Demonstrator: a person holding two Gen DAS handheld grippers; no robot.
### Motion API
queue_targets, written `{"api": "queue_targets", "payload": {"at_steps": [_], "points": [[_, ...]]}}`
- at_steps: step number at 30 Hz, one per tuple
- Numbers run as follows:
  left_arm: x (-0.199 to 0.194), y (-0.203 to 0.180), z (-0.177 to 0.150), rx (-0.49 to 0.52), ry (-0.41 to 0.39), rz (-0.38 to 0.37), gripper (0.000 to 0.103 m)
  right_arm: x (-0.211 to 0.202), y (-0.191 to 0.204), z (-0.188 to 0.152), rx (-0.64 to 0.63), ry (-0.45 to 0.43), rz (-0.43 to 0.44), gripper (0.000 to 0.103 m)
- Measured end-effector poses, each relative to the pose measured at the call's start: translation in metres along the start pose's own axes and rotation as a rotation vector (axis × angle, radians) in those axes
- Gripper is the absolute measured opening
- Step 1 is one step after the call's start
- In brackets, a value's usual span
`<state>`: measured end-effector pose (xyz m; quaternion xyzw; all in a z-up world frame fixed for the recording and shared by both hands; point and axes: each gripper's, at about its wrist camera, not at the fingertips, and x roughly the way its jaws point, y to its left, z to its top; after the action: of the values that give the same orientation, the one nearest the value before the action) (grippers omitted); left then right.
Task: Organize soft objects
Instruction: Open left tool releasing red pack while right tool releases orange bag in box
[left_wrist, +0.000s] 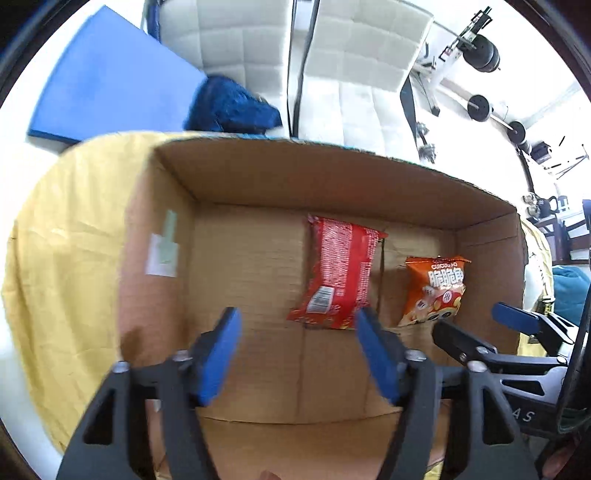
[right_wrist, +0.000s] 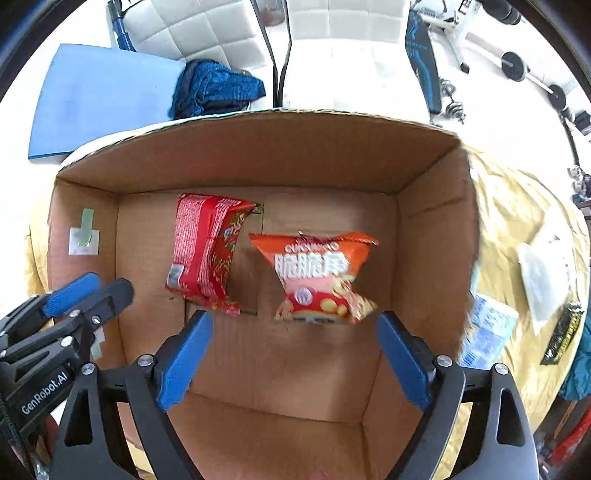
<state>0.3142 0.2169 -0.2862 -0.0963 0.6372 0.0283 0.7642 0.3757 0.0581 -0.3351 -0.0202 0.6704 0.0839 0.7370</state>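
Cardboard box (right_wrist: 436, 229) fills mid-frame in both views, on a yellow cloth (left_wrist: 74, 229). On its floor: red noodle packet (right_wrist: 203, 254) at centre-left, orange snack bag (right_wrist: 321, 277) just right of it, apart. Left tool (left_wrist: 297, 354) and right tool (right_wrist: 293, 354) both spread wide, empty, at lower frame over the box.

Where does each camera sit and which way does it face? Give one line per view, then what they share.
Left wrist: on the left gripper, looking down into the cardboard box; own open fingers show, right gripper at right.
Right wrist: on the right gripper, facing into the box; left gripper at left.
Shared: red packet, orange snack bag, blue mat.
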Motion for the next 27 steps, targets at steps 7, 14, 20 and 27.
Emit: {"api": "queue_targets", "payload": {"at_steps": [7, 14, 20, 27], "points": [[-0.027, 0.011, -0.026, -0.028, -0.098, 0.033, 0.096, -0.028, -0.003, -0.036, 0.014, -0.09, -0.024, 0.103], [-0.061, 0.008, -0.055, -0.018, -0.166, 0.029, 0.096, -0.055, -0.001, -0.072, 0.015, -0.153, -0.037, 0.103], [-0.099, -0.004, -0.078, 0.014, -0.226, 0.05, 0.096, -0.092, 0.0, -0.105, 0.008, -0.222, -0.042, 0.103], [-0.122, -0.021, -0.103, 0.033, -0.257, 0.049, 0.096, -0.128, -0.002, -0.14, 0.013, -0.268, -0.006, 0.103]]}}
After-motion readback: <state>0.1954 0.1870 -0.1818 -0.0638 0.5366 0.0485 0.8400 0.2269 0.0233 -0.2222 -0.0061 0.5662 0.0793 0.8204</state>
